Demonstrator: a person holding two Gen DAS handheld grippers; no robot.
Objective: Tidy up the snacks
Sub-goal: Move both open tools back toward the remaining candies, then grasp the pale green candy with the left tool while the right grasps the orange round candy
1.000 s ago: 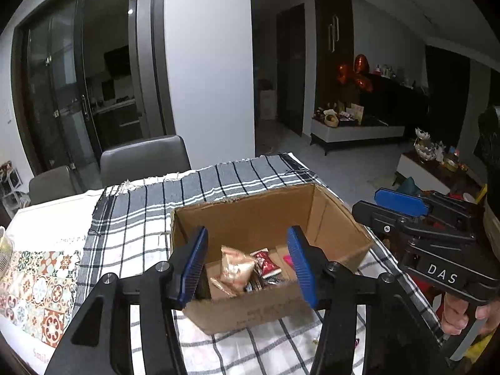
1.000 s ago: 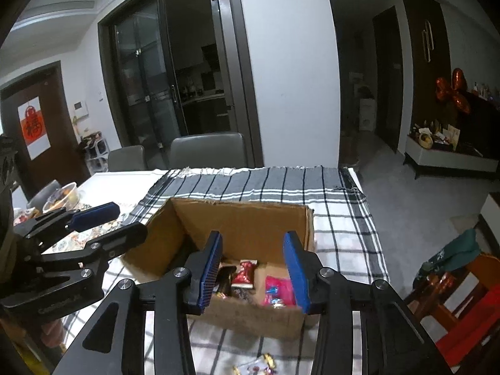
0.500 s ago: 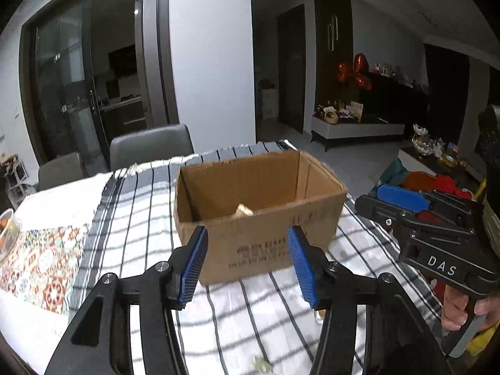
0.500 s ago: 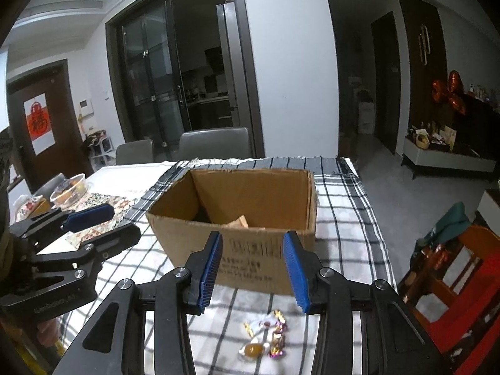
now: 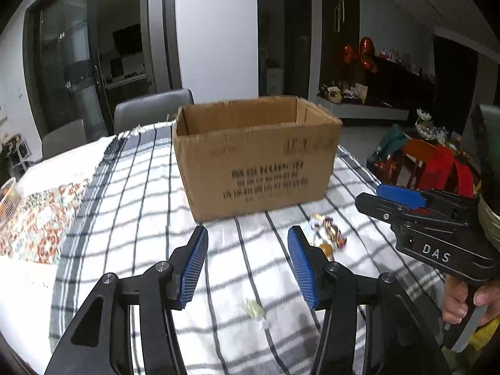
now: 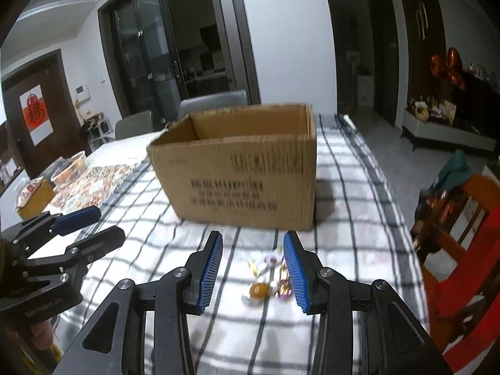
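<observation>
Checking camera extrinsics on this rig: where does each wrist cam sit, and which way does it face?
Left wrist: sits behind the left gripper, facing forward and down at the cardboard box on the checked tablecloth; own fingers open and empty; right gripper and hand at the right edge.
Right wrist: sits behind the right gripper, facing the same way; own fingers open and empty; left gripper at the left edge.
Shared: box, tablecloth, candy cluster, grey chairs.
</observation>
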